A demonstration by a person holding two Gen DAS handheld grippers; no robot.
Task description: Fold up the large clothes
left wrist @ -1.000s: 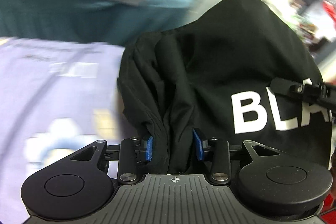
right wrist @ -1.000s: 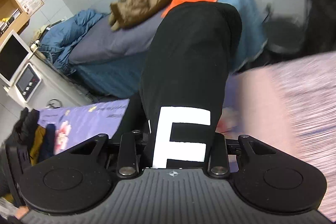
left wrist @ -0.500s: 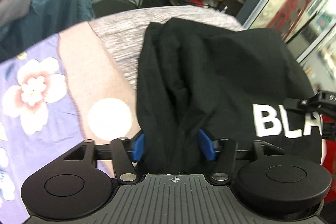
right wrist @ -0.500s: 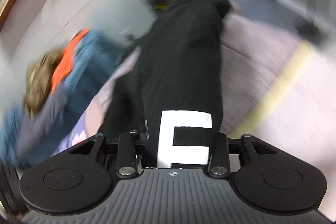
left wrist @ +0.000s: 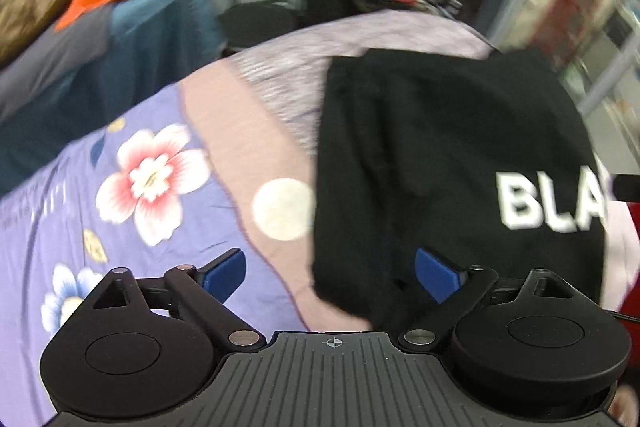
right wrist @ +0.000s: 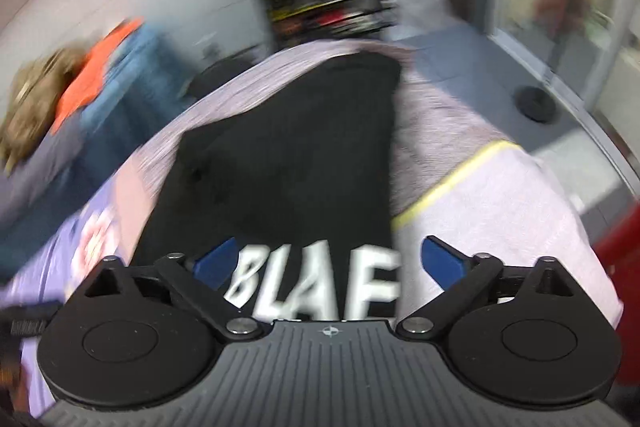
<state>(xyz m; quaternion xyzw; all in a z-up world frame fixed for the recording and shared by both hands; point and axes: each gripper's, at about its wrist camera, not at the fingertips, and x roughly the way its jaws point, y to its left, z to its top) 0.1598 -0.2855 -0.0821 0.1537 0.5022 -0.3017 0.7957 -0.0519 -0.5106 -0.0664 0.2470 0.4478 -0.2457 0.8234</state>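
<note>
The black garment is laid on the bed, over the pinkish and grey-striped part of the bedcover, with its near hem close to the bed's near edge and its far end reaching toward the far edge. White lettering is seen on the near portion.

The left gripper is spread wide, and nothing is held; the cloth's near left corner lies between its blue fingers without being clamped. The right gripper is likewise wide apart, with the lettered hem lying loose between its fingers.

The fold can be judged as set down but not yet secured. Bunched ridges are visible along the garment's left side in the left wrist view, so an uneven, lumpy fold may be locked in if the next fold is made over them. Because the hem lies between the fingers of both grippers, fabric could be snagged and dragged out of line if they are withdrawn low across the cloth. With the hem so near the bed's near edge, the garment could also be pulled off by any such drag.
</note>
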